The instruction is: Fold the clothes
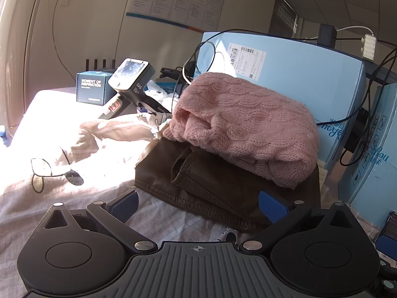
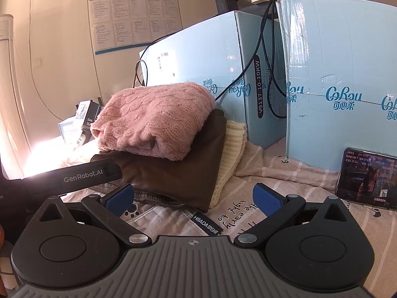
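**Three folded garments in one stack, both grippers spread and empty**

One pile of clothes sat on the striped bedsheet, three pieces counted. A pink cable-knit sweater lay folded on top, a dark brown leather garment lay under it, and a cream ribbed knit showed at the pile's right edge beneath the brown one. Behind the pile stood two pale blue cartons side by side, with black cables draped over them. One phone leaned against the nearer carton, its screen lit. In the left wrist view, one loose beige garment lay crumpled to the left of the pile, and one small dark box stood farther back.

The left gripper sat low over the sheet, pointed at the front edge of the brown piece, its two blue pads wide apart and holding nothing. The right gripper sat level just before the pile's near corner, its pads equally wide and empty.
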The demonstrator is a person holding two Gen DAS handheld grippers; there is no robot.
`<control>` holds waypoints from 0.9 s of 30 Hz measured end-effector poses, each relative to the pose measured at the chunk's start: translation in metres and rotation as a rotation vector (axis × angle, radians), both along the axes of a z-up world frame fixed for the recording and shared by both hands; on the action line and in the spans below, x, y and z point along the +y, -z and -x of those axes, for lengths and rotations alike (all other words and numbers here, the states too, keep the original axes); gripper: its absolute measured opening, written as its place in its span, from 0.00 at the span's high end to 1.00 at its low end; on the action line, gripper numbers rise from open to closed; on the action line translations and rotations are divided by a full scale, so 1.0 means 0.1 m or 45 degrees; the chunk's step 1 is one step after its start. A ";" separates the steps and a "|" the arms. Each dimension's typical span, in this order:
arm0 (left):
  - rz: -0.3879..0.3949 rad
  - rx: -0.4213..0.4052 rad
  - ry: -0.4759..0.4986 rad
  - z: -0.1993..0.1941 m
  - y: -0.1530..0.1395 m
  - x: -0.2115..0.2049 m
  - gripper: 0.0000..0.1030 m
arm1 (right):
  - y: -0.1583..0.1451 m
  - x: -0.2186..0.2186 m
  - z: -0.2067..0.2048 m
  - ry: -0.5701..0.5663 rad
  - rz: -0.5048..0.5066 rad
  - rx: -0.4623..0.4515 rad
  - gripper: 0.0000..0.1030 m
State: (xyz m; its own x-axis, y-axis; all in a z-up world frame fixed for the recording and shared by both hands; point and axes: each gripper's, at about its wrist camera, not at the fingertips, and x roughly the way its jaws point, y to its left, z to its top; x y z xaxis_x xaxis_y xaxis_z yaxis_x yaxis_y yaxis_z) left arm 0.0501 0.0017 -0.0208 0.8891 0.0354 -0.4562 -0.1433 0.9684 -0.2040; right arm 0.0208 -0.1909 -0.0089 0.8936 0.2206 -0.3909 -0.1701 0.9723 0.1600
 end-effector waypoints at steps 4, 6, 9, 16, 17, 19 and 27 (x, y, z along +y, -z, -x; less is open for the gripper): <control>0.001 -0.001 0.000 0.00 0.00 0.00 0.00 | 0.00 0.01 0.00 0.003 0.003 0.001 0.00; 0.000 -0.001 0.000 0.00 0.00 0.00 0.00 | 0.00 0.00 0.00 0.003 0.003 0.000 0.00; 0.000 -0.001 0.000 0.00 0.00 0.00 0.00 | 0.00 0.00 0.00 0.003 0.003 -0.001 0.00; 0.000 -0.002 0.000 0.00 0.00 0.00 0.00 | 0.01 0.01 0.00 -0.007 0.008 -0.001 0.00; 0.000 -0.002 0.000 0.00 0.00 0.01 0.00 | 0.00 0.01 0.00 -0.009 0.009 -0.002 0.00; 0.000 -0.002 -0.001 0.00 0.00 0.01 0.00 | 0.01 0.02 0.00 -0.008 0.012 -0.001 0.00; -0.001 -0.001 -0.001 0.00 0.00 0.00 0.00 | 0.01 0.02 0.00 -0.005 0.013 -0.001 0.00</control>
